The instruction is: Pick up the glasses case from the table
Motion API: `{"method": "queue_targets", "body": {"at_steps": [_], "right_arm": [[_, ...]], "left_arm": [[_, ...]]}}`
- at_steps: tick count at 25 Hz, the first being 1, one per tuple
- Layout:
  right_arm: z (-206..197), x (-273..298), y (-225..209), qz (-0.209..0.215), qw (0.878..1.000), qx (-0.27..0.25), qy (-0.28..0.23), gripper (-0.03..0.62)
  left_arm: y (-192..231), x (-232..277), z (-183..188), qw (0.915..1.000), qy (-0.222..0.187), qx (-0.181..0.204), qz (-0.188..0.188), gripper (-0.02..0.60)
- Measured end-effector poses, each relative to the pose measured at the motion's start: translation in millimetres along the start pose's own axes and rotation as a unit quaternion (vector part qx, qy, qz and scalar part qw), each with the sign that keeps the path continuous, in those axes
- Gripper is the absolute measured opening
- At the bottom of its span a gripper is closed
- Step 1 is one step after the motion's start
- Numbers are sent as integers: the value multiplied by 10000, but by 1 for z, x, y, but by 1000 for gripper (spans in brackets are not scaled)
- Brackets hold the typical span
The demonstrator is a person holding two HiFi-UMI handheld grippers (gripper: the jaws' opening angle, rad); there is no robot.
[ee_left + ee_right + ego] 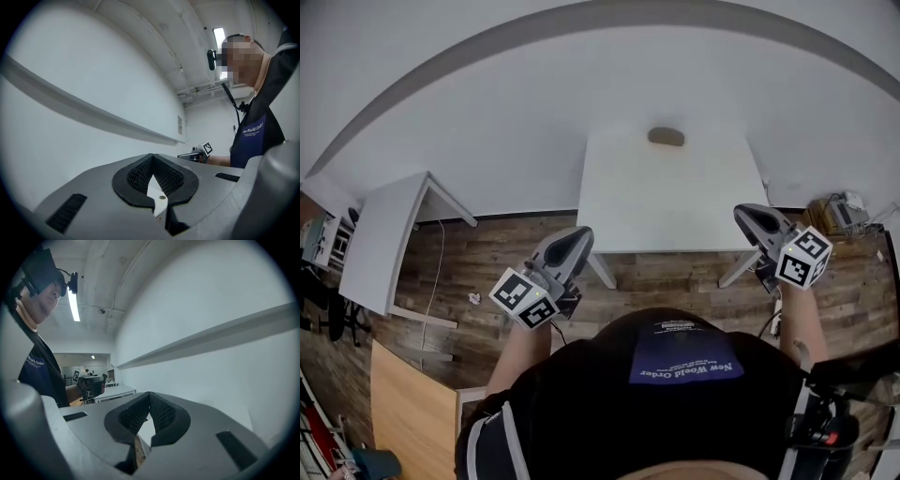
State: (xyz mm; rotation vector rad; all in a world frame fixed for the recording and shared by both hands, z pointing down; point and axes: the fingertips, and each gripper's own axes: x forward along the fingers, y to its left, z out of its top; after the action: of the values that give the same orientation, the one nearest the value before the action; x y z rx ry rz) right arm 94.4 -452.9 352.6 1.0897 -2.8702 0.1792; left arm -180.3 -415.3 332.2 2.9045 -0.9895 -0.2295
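Observation:
The glasses case [666,137] is a small dark oval lying at the far edge of the white table [666,202], close to the wall. My left gripper [578,239] hangs over the wood floor in front of the table's near left corner, jaws together and empty. At the table's near right corner my right gripper [744,214] is also shut with nothing in it. Both are well short of the case. The left gripper view shows the closed tips [152,157] against a white wall; the right gripper view shows the closed tips [149,394] the same way. The case appears in neither gripper view.
A second white desk [384,239] stands at the left, with a wooden board [408,403] below it. A box with small items [839,214] sits on the floor at the right. A grey rail [93,115] runs along the white wall behind the table.

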Motion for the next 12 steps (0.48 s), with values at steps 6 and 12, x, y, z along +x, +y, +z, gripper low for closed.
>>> {"method": "queue_targets", "body": {"at_steps": [6,12], "right_arm": [[-9,24,-35,60,9999,27,92,0],[7,24,-127,318,9993,157,-104,0]], "left_arm": [[29,30,-14,9999,76,-105,31,-3],[31,113,-16,9994,178,-25,284,-3]]}}
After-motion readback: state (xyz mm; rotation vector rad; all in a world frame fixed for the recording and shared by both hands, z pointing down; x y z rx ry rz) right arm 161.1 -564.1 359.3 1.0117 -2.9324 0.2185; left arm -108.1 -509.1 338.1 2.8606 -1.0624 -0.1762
